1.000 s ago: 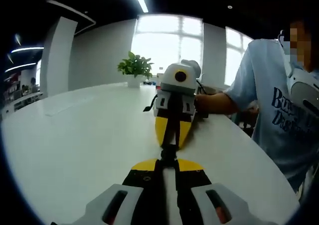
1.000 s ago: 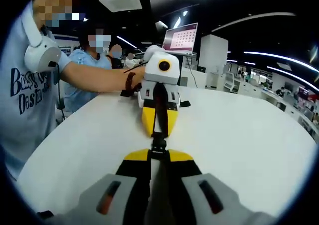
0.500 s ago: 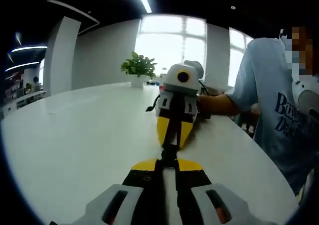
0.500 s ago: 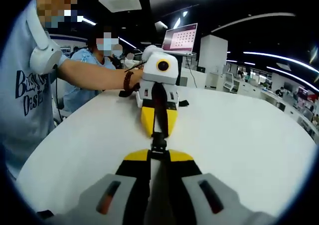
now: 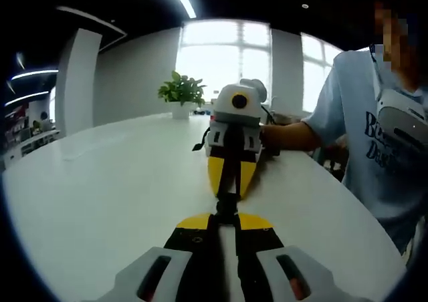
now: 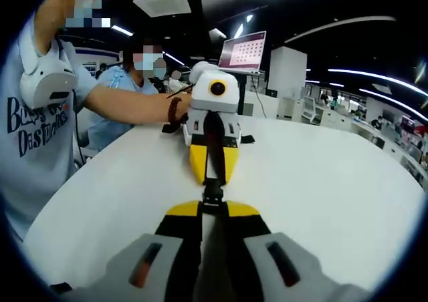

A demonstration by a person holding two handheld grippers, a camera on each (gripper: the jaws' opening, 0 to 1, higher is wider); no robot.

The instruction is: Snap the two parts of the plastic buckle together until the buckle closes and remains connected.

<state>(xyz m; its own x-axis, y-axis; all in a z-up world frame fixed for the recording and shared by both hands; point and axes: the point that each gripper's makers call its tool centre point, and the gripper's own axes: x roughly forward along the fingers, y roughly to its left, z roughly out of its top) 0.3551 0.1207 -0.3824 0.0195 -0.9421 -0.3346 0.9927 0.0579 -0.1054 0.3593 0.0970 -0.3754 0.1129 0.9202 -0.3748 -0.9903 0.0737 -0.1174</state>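
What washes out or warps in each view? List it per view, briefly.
Left gripper view: the windows behind the potted plant are blown out to white, and the white table bows with fisheye curvature. Right gripper view: dimmer room, ceiling light strips curve into arcs, the laptop screen glows bright; the left gripper ahead stays sharp.
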